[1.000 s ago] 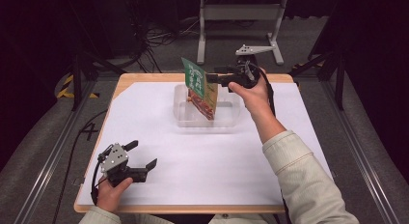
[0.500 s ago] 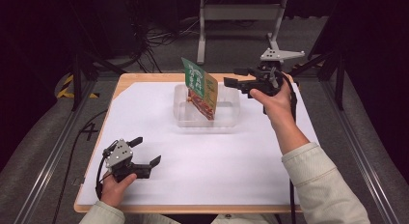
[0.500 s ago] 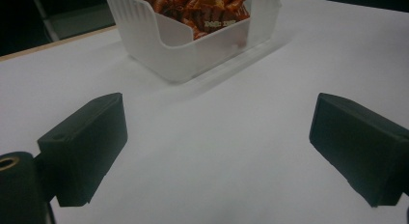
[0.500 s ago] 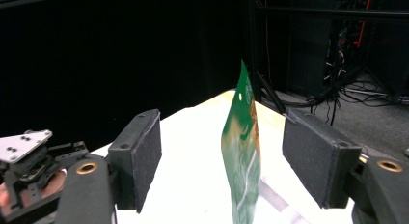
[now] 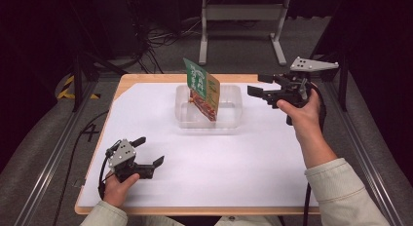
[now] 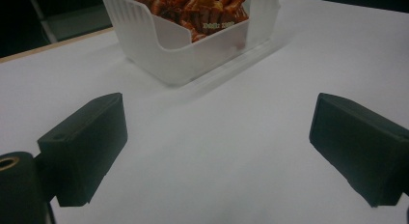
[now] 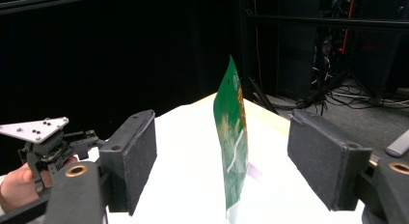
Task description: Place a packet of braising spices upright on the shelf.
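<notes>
A green snack bag (image 5: 201, 84) with a red-orange picture stands tilted in a clear plastic container (image 5: 233, 120) at the table's far middle. My right gripper (image 5: 257, 84) hovers open just to the right of the bag, apart from it. In the right gripper view the bag (image 7: 234, 137) stands edge-on between and beyond the wide-open jaws. My left gripper (image 5: 149, 150) rests open near the front left of the table. In the left gripper view nothing lies between its open jaws, and they point at the container (image 6: 183, 55) and the bag's lower part (image 6: 193, 7).
White paper (image 5: 272, 158) covers the wooden table top. A metal stand (image 5: 241, 21) and cables lie on the floor beyond the table. In the right gripper view the left gripper (image 7: 43, 137) and its hand appear at far left.
My right gripper has let go of the bag's top and drawn back to the right, now open. The bag stays leaning in the container. The left gripper has barely shifted.
</notes>
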Demonstrator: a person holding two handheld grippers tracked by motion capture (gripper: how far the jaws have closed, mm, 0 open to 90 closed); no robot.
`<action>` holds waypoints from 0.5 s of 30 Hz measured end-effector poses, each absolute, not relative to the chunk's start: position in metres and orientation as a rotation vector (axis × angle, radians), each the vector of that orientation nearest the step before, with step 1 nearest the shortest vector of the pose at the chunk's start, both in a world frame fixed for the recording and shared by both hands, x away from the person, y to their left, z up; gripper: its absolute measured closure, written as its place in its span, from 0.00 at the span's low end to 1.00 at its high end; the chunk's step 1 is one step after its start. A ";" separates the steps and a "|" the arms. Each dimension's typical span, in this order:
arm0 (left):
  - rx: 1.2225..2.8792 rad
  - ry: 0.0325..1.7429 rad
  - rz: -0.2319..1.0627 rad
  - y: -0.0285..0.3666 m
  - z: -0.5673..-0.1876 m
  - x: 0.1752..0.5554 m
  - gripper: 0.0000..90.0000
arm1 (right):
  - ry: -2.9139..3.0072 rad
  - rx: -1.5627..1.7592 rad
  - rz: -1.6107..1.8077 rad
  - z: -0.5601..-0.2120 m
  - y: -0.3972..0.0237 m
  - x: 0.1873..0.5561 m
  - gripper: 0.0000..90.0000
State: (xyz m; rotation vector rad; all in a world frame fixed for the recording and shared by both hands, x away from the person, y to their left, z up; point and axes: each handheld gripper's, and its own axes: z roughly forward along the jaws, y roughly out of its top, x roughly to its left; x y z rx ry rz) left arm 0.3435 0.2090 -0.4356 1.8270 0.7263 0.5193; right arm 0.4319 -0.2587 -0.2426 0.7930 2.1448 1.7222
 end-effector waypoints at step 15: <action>1.814 0.721 0.510 0.215 -0.434 0.340 0.08 | 2.066 0.692 1.650 -0.267 -0.291 0.388 0.24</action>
